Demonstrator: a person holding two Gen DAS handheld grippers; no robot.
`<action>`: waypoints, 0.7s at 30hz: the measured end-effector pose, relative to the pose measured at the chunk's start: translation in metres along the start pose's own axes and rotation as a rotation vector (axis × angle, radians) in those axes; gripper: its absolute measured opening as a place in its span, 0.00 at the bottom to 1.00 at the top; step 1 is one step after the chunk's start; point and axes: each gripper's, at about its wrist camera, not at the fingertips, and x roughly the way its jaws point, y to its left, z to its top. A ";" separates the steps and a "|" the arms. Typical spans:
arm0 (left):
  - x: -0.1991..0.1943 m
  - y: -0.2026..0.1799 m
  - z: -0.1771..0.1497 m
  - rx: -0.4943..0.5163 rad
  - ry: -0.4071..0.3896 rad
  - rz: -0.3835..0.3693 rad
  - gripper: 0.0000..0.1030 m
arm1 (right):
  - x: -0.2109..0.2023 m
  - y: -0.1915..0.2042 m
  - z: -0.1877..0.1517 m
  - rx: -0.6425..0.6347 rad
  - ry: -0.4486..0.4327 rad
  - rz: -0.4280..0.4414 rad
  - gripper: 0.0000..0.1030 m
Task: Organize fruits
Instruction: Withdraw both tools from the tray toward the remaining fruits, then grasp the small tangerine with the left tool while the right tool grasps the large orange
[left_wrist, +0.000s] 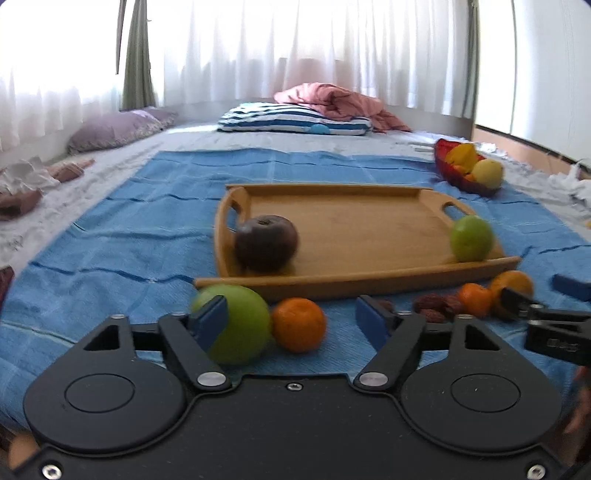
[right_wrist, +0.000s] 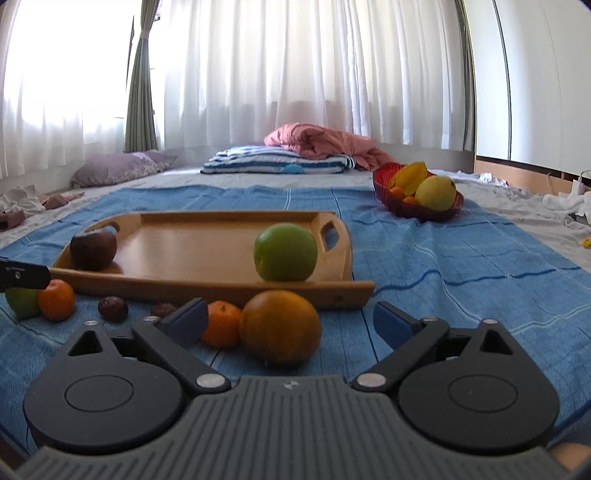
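Note:
A wooden tray (left_wrist: 354, 229) (right_wrist: 184, 251) lies on a blue cloth and holds a dark red apple (left_wrist: 266, 242) (right_wrist: 93, 249) and a green apple (left_wrist: 472, 238) (right_wrist: 285, 252). In front of it, my left gripper (left_wrist: 291, 321) stands open. A second green apple (left_wrist: 240, 325) lies by its left pad, and a small orange (left_wrist: 299, 325) lies in the gap. My right gripper (right_wrist: 290, 325) is open around a large orange (right_wrist: 280, 326), its pads apart from it. A mandarin (right_wrist: 221, 323) lies by its left pad.
A red bowl (right_wrist: 417, 210) (left_wrist: 461, 177) with yellow fruit stands at the back right on the cloth. Dark dates (right_wrist: 112, 308) (left_wrist: 432, 306) lie before the tray. Pillows and a pink blanket (right_wrist: 321, 142) lie at the far end of the bed.

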 end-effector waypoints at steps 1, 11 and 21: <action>-0.002 -0.002 -0.001 0.002 0.007 -0.015 0.65 | 0.000 0.000 -0.001 0.001 0.003 -0.001 0.89; 0.022 -0.011 -0.013 -0.021 0.074 0.002 0.42 | -0.006 0.001 -0.006 0.014 0.028 0.016 0.51; 0.042 -0.017 -0.010 0.001 0.029 0.064 0.43 | 0.001 0.008 -0.004 -0.038 0.043 0.011 0.56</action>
